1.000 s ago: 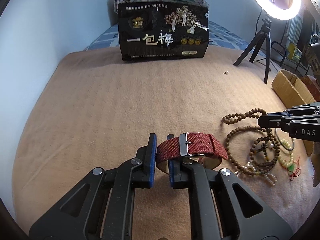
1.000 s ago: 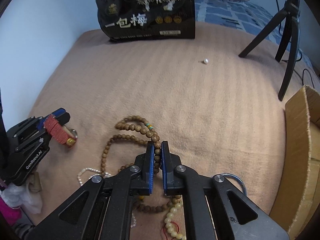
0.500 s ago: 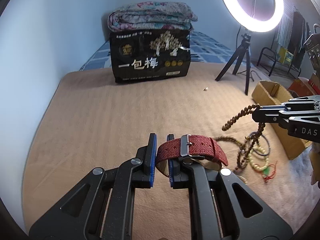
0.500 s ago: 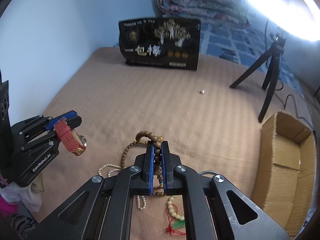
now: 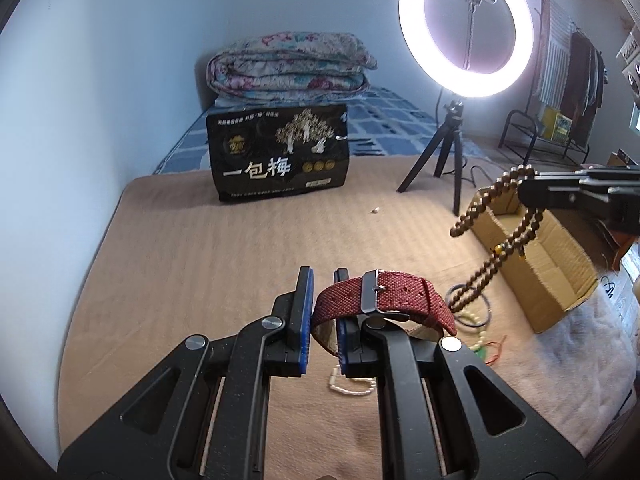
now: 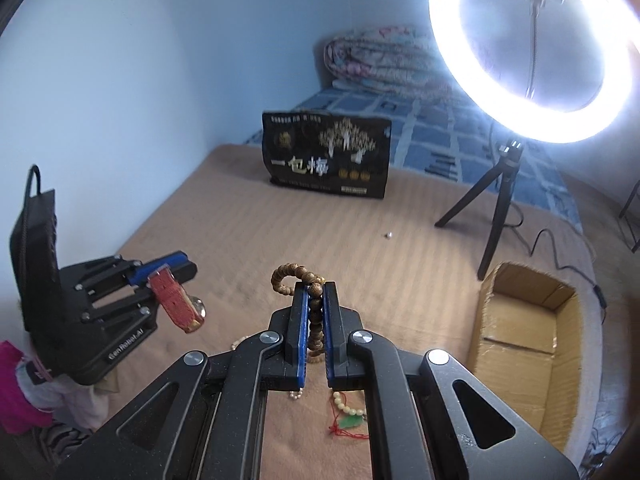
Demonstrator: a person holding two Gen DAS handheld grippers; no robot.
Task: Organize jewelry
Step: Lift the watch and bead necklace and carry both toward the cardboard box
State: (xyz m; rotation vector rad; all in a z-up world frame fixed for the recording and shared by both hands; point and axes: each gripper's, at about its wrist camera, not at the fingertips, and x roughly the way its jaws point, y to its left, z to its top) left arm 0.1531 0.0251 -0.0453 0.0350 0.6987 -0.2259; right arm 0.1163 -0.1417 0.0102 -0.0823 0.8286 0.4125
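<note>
My left gripper (image 5: 323, 280) is shut on a red woven watch strap (image 5: 394, 294) and holds the watch above the tan blanket; it also shows in the right wrist view (image 6: 176, 300). My right gripper (image 6: 315, 292) is shut on a brown wooden bead necklace (image 6: 294, 276), lifted off the bed; its strands hang in the left wrist view (image 5: 492, 256). An open cardboard box (image 6: 528, 332) stands at the right. A pearl strand (image 5: 352, 386), a pale bead bracelet with a green pendant (image 6: 350, 416) and a dark ring (image 5: 468, 308) lie on the blanket below.
A black snack bag (image 5: 280, 156) stands at the back with a folded quilt (image 5: 292, 68) behind it. A ring light on a tripod (image 5: 466, 28) stands at the back right. A small white bead (image 5: 375, 210) lies on the blanket.
Both grippers have risen. The bead necklace has come up off the pile and now hangs from my right gripper nearer the box. The watch stays gripped on the left.
</note>
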